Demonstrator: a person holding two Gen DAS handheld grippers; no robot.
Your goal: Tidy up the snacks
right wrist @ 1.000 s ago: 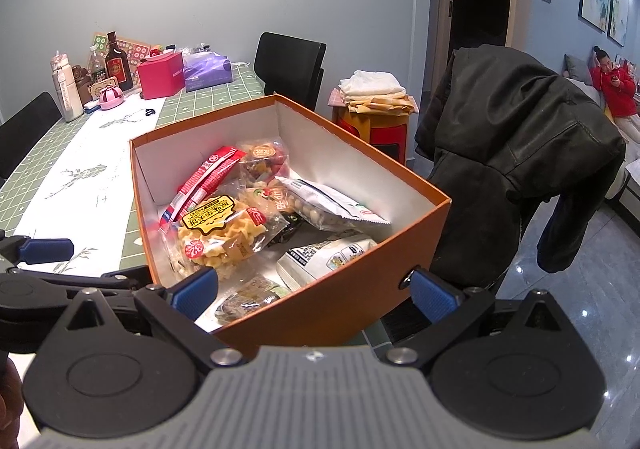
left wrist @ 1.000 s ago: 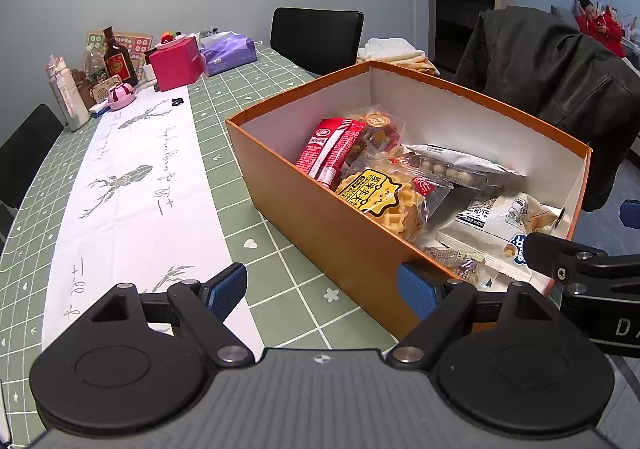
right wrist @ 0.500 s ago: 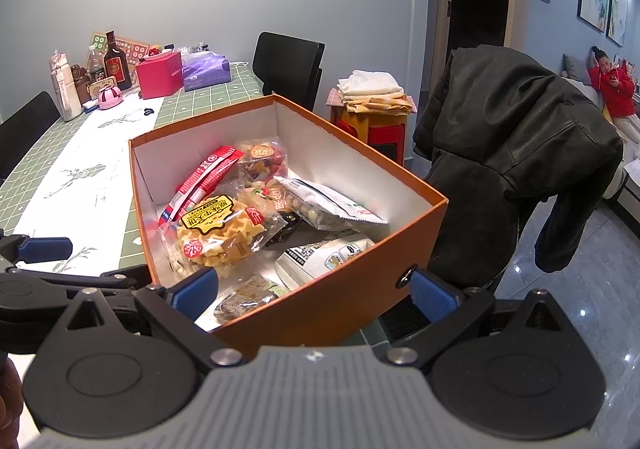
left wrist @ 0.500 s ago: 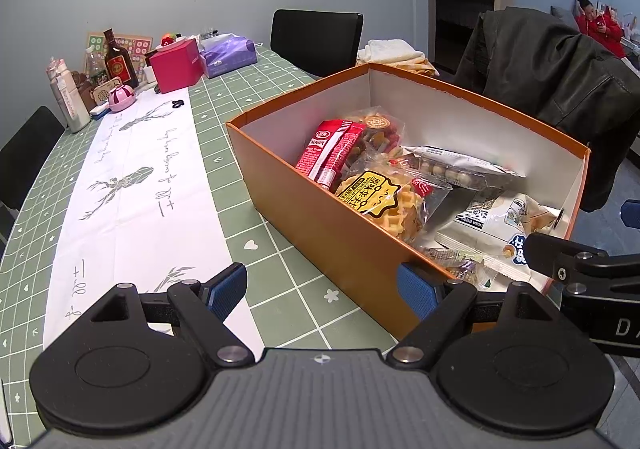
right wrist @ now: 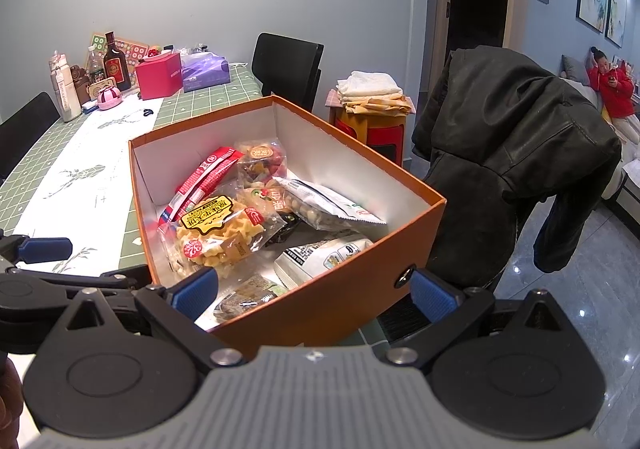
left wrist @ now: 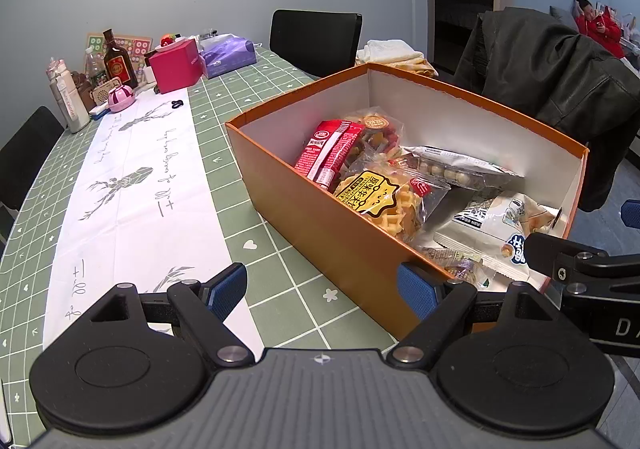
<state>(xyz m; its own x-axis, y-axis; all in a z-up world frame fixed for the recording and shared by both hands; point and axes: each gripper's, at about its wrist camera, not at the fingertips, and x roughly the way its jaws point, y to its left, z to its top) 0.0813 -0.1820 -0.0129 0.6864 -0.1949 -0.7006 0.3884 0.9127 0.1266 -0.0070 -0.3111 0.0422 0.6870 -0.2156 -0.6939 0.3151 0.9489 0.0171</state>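
The snack packets, among them a waffle bag (right wrist: 218,235) and a red packet (left wrist: 329,153), are heaped inside the open orange box (left wrist: 320,225) at the near corner of the green-checked table (left wrist: 224,121), so they are already gathered in one container. The left gripper (left wrist: 322,285) and right gripper (right wrist: 314,289) are held spread and empty just before the box's near wall, presumably for reach into it. Against the earlier frames, almost nothing is changed; only a slight shift of view is noted.
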